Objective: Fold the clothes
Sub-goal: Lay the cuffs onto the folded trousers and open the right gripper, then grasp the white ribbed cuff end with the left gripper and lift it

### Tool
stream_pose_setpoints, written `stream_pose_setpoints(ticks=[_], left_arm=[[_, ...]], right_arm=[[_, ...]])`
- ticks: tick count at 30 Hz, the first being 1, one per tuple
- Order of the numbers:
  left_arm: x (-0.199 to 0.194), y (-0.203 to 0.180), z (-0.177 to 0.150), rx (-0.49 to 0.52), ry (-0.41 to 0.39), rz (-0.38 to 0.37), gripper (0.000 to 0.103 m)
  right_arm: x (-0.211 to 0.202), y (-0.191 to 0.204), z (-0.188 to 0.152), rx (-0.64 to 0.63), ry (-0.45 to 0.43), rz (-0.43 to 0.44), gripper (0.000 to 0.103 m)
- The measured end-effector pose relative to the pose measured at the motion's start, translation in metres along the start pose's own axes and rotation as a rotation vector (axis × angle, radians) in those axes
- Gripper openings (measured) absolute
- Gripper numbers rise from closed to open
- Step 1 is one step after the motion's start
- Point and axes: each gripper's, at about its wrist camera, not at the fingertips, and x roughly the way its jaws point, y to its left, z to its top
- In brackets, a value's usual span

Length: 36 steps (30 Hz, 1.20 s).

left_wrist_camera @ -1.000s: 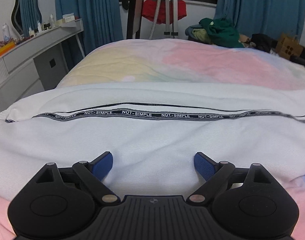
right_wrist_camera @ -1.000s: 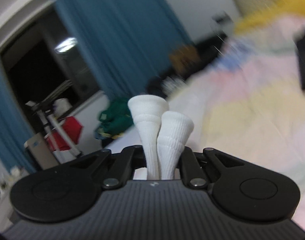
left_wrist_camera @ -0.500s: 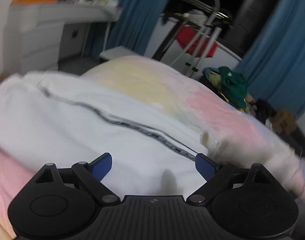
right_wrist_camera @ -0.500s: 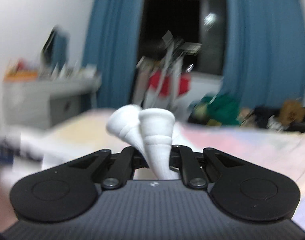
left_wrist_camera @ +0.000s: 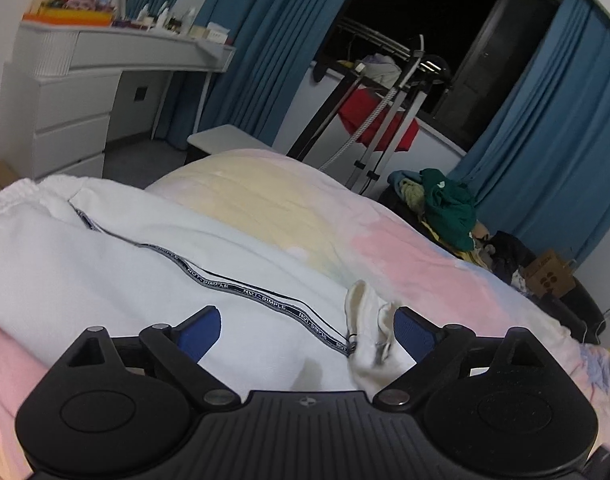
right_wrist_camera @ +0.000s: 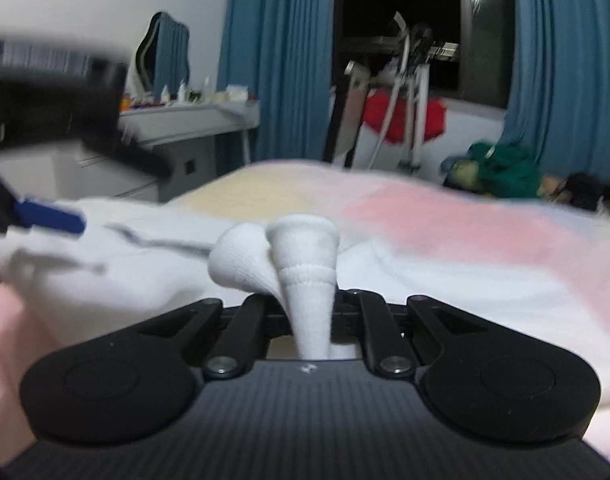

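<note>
White trousers (left_wrist_camera: 117, 276) with a black "NOT-SIMPLE" side stripe (left_wrist_camera: 261, 294) lie across the pastel bedspread (left_wrist_camera: 265, 200). My left gripper (left_wrist_camera: 305, 332) is open just above them, blue pads wide apart. The ribbed cuffs (left_wrist_camera: 369, 320) stand up beside its right pad. In the right wrist view my right gripper (right_wrist_camera: 311, 312) is shut on those white cuffs (right_wrist_camera: 305, 256), lifted over the trousers (right_wrist_camera: 145, 260). The left gripper (right_wrist_camera: 49, 216) shows blurred at far left.
A white dresser (left_wrist_camera: 85, 92) with bottles stands left of the bed. A drying rack (left_wrist_camera: 389, 108) with a red cloth stands by the dark window and blue curtains (left_wrist_camera: 265, 40). A pile of green clothes (left_wrist_camera: 445, 208) and a cardboard box (left_wrist_camera: 549, 276) lie beyond the bed.
My right gripper has carried the cuffs leftward over the trousers, toward the left gripper. My left gripper has swung and tilted; the cuffs now stand beside its right pad.
</note>
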Motion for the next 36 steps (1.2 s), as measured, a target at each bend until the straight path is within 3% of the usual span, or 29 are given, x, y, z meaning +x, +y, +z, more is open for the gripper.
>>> stream_pose_setpoints(ticks=[7,9,11,16,19,22,26,30,36], left_arm=[[0.010,-0.013,-0.014,0.066,0.024,-0.041,0.095],[0.011,-0.017,-0.019,0.086,0.022,-0.065,0.096],[0.013,-0.020,-0.025,0.100,0.023,-0.082,0.096],[0.015,-0.036,-0.040,0.177,0.034,-0.086,0.096],[0.014,-0.050,-0.051,0.242,0.031,-0.120,0.096],[0.019,-0.059,-0.062,0.291,0.044,-0.085,0.096],[0.031,-0.065,-0.076,0.340,0.083,-0.013,0.096],[0.045,-0.066,-0.085,0.384,0.127,0.040,0.096],[0.046,-0.068,-0.090,0.438,0.123,0.075,0.096]], right_arm=[[-0.013,-0.006,-0.003,0.066,0.068,0.093,0.018],[-0.027,-0.014,0.002,0.087,0.095,0.135,0.031],[-0.040,-0.023,0.006,0.108,0.121,0.177,0.054],[-0.076,-0.045,0.017,0.161,0.180,0.273,0.058],[-0.100,-0.070,0.017,0.175,0.118,0.173,0.058],[-0.109,-0.096,0.013,0.224,0.079,0.019,0.059],[-0.104,-0.123,-0.003,0.321,0.048,-0.078,0.059],[-0.093,-0.139,-0.018,0.411,0.081,-0.130,0.059],[-0.071,-0.145,-0.031,0.423,0.125,-0.136,0.058]])
